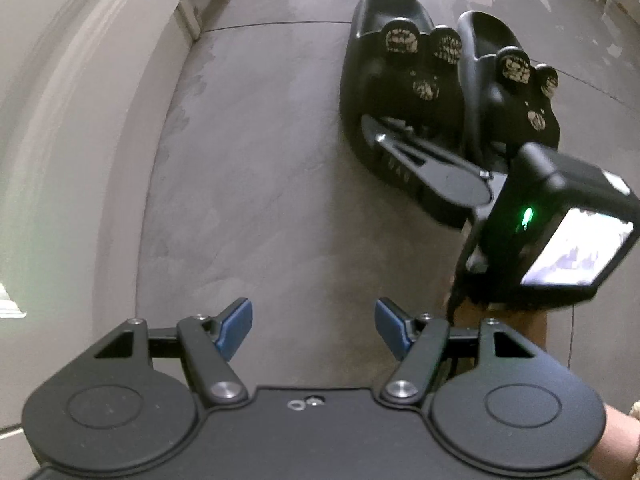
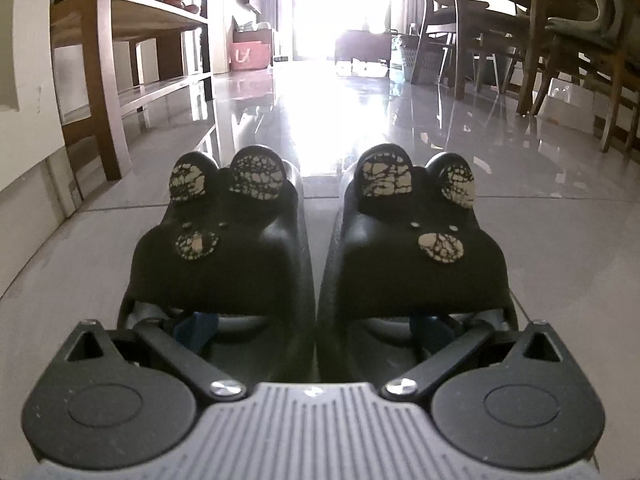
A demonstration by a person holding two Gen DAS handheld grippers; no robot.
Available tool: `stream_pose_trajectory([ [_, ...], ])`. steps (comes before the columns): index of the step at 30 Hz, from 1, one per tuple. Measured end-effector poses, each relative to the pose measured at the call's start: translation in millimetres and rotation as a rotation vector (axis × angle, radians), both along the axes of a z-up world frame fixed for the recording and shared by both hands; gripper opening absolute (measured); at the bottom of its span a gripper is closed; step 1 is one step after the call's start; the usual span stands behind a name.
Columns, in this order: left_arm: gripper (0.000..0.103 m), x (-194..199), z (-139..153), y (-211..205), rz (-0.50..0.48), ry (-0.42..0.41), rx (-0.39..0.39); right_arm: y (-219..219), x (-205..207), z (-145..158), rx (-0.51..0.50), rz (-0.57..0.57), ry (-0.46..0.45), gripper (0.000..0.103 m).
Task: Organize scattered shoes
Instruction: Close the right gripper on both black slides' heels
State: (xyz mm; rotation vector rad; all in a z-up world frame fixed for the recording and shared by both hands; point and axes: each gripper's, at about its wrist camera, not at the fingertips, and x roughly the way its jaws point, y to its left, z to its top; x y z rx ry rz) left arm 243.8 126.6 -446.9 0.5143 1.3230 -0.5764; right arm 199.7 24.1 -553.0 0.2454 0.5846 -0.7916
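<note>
Pair of black eared slippers: on the grey tiled floor [image 1: 260, 200], near the pale wall [image 1: 60, 120], left slipper [image 2: 224, 260] and right slipper [image 2: 420, 264] touching side by side, toes towards the right wrist camera, ears pointing the same way. Looks paired and lined up already, judging by how evenly both sit.

Right gripper [image 2: 310, 328]: spread wide, one finger reaching into each slipper's toe opening, blue pads well clear of the touching inner walls; no firm hold to be made out.

Left gripper [image 1: 314, 320]: aimed down at bare floor just beside the pair, about two-thirds open, holding nothing.

Left to do, probably: closing on the pair or letting it be, then perhaps carrying it to the wooden shelf unit [image 2: 156, 12] nearby, where dark shapes on a shelf may be shoes. No other loose shoes in either view.
</note>
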Motion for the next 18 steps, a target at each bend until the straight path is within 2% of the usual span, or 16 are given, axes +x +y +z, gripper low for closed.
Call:
stream_pose_trajectory([
  [1,0.068,0,1,0,0.001,-0.002,0.0,-3,-1,0,0.001,0.003,-0.013,0.097],
  [3,0.068,0,2,1,0.003,-0.004,-0.001,-9,-4,1,-0.004,0.016,-0.032,0.077],
  [4,0.068,0,3,0,0.003,-0.004,-0.002,-12,-4,2,-0.014,0.025,-0.025,0.071],
  [8,0.068,-2,5,-3,-0.004,-0.011,-0.004,-17,-6,2,-0.009,0.068,-0.027,0.066],
  [10,0.068,-3,6,-4,-0.01,-0.014,-0.005,-20,-9,3,0.001,0.084,-0.032,0.054],
  [11,0.068,-3,6,-4,-0.015,-0.016,-0.006,-21,-11,5,0.007,0.101,-0.038,0.043],
  [18,0.068,-4,6,-8,-0.03,-0.022,-0.008,-26,-29,12,-0.016,0.141,-0.073,0.039],
])
